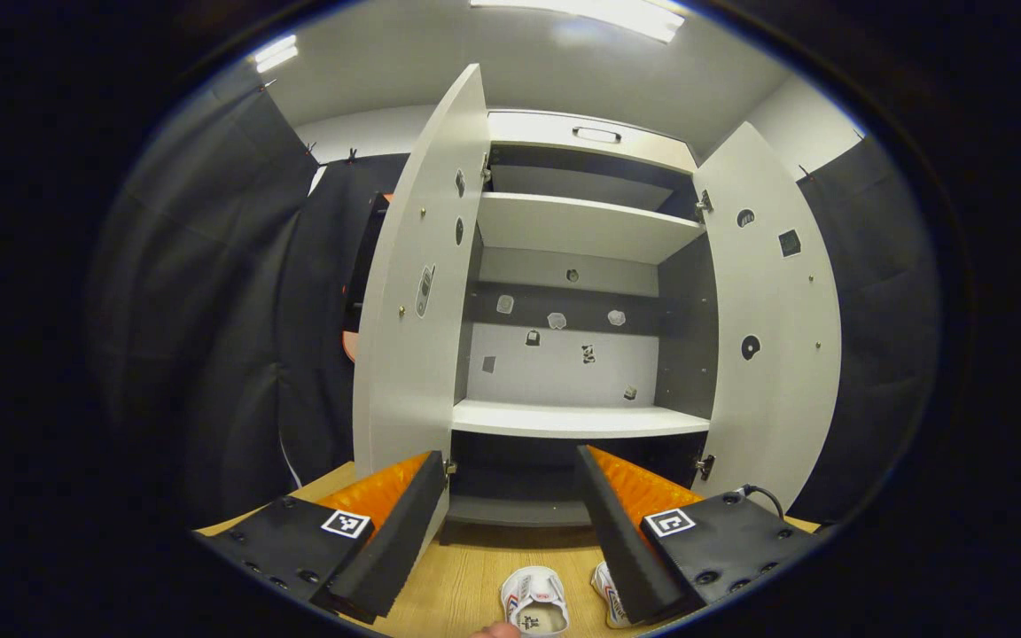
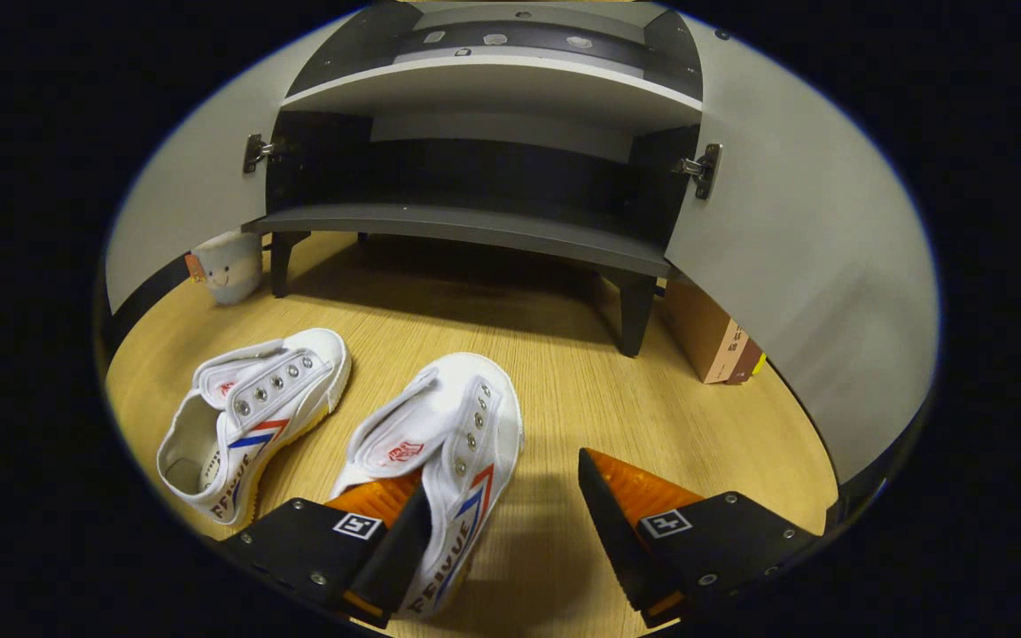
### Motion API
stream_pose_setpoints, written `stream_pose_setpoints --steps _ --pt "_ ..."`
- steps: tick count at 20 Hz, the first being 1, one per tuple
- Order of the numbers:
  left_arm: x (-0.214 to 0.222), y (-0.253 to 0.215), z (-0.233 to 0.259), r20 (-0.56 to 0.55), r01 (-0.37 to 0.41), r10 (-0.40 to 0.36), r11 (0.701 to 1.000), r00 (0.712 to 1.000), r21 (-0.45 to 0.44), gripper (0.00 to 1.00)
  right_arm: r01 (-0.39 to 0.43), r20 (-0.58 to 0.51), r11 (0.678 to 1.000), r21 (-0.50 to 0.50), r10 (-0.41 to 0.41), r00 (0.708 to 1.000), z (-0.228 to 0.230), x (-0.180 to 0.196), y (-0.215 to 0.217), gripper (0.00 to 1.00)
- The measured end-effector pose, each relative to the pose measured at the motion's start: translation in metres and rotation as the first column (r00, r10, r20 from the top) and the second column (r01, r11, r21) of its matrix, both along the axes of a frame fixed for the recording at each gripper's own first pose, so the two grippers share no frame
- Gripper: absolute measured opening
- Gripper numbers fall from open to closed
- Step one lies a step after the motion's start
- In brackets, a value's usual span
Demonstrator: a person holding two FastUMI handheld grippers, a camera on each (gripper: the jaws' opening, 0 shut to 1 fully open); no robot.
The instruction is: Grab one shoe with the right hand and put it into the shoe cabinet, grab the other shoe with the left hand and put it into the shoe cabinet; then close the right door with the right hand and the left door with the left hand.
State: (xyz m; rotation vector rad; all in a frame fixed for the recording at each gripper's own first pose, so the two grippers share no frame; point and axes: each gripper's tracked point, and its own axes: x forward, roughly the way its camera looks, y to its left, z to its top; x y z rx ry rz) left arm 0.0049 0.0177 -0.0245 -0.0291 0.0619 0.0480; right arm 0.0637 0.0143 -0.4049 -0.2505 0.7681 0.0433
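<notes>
On the bench (image 2: pixel 564 399), near the shoe cabinet (image 1: pixel 577 416) whose two doors stand open, you see both shoes. Your right hand-held gripper (image 2: pixel 503 523) is spread apart, its left finger inside the right shoe (image 2: pixel 440 443); the left shoe (image 2: pixel 249 416) lies beside it. Your left hand-held gripper (image 1: pixel 510 523) is spread apart, empty.

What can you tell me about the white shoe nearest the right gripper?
The white shoe is a low canvas-looking sneaker with a pale rubber sole, metal eyelets and no laces threaded. It has red and blue stripes on its side and a red mark on the tongue. It lies tipped onto its side on the wooden floor, toe toward the open shoe cabinet. The right gripper is open, one finger over the shoe's heel opening and the other apart on the floor side. The second shoe lies beside it, apart.
</notes>
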Motion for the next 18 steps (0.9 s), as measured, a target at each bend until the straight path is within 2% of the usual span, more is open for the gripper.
stream_pose_setpoints --steps 3,5,7,8,11,13,14,15,18 --pt "-0.002 0.000 0.001 0.000 -0.001 0.001 1.000 1.000 0.008 0.99 -0.029 0.002 1.000 0.008 0.029 1.000 -0.009 0.009 0.003 0.86" --pt "-0.004 -0.001 -0.001 -0.005 -0.003 0.004 1.000 1.000 0.012 0.96 -0.058 0.011 0.998 0.022 0.058 0.998 -0.014 0.012 0.009 0.80" --pt "-0.005 -0.001 -0.002 -0.010 -0.007 0.007 1.000 1.000 0.016 0.97 -0.074 0.015 0.997 0.037 0.073 0.997 -0.016 0.012 0.018 0.67" --pt "-0.006 -0.001 -0.002 -0.011 -0.008 0.008 1.000 1.000 0.017 0.96 -0.071 0.027 0.997 0.024 0.070 0.997 -0.016 0.011 0.018 0.56" --pt "-0.006 -0.002 -0.002 -0.013 -0.005 0.006 1.000 1.000 0.021 0.96 -0.045 0.041 0.999 -0.006 0.046 0.998 -0.016 0.016 0.009 0.44" --pt "-0.005 -0.004 -0.002 -0.012 0.000 0.000 1.000 1.000 0.023 0.96 -0.016 0.035 1.000 -0.021 0.017 0.999 -0.017 0.017 -0.004 0.12" --pt "-0.005 -0.006 -0.001 -0.012 0.002 -0.002 1.000 1.000 0.025 0.96 -0.019 0.045 1.000 -0.017 0.020 0.999 -0.014 0.017 -0.002 0.07" --pt "-0.005 -0.008 -0.002 -0.012 0.006 -0.006 1.000 1.000 0.024 0.96 -0.031 0.041 0.999 -0.020 0.032 0.999 -0.015 0.018 -0.002 0.05" --pt "-0.005 -0.011 -0.002 -0.010 0.013 -0.013 1.000 1.000 0.022 0.96 -0.055 0.030 0.997 0.056 0.053 0.998 -0.009 0.010 0.010 0.04"
